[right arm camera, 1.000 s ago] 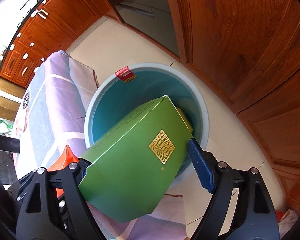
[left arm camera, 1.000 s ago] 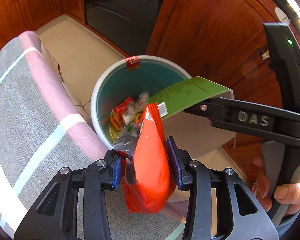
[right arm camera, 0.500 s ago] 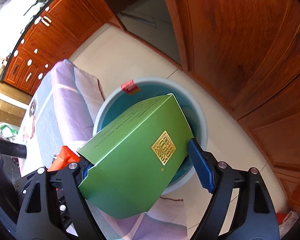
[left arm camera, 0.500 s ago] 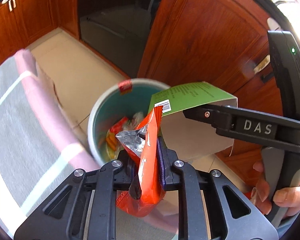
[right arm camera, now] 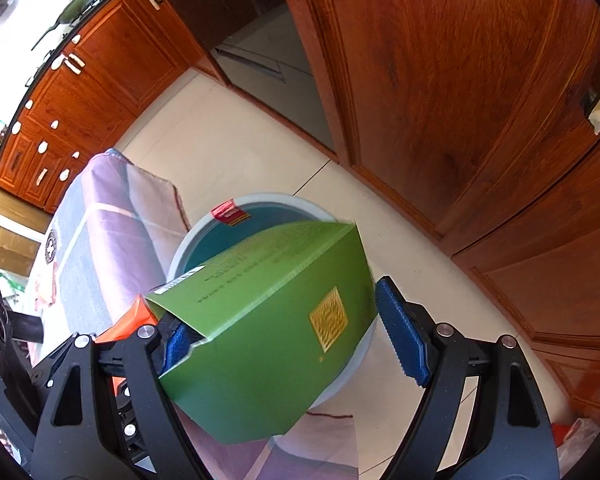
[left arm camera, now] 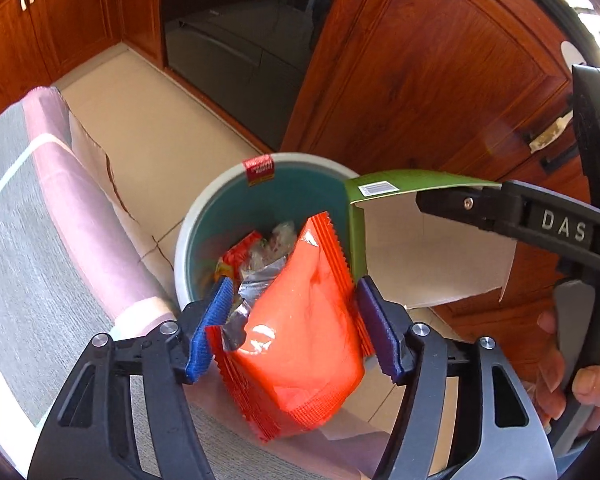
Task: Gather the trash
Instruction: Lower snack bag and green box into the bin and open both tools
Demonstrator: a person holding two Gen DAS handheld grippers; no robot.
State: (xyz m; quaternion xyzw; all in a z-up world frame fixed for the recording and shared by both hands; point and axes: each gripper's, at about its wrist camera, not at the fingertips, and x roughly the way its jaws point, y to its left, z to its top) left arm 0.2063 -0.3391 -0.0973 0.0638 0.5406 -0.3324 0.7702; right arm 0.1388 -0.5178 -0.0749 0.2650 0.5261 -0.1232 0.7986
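Observation:
A round trash bin with a teal inside and pale rim stands on the floor beside the table; wrappers lie in it. My left gripper has its jaws wide apart; an orange snack wrapper sits loosely between the pads, above the bin's near rim. My right gripper is open too; a green cardboard box hangs on its left finger, clear of the right pad, over the bin. The box also shows in the left wrist view.
A table with a grey and pink striped cloth lies left of the bin. A wooden door and cabinets stand behind it. Tiled floor surrounds the bin. The person's hand holds the right gripper.
My left gripper was shut on the orange wrapper half a second ago and has opened wide. The green box has tilted and slipped off the right pad. Both grippers have risen slightly.

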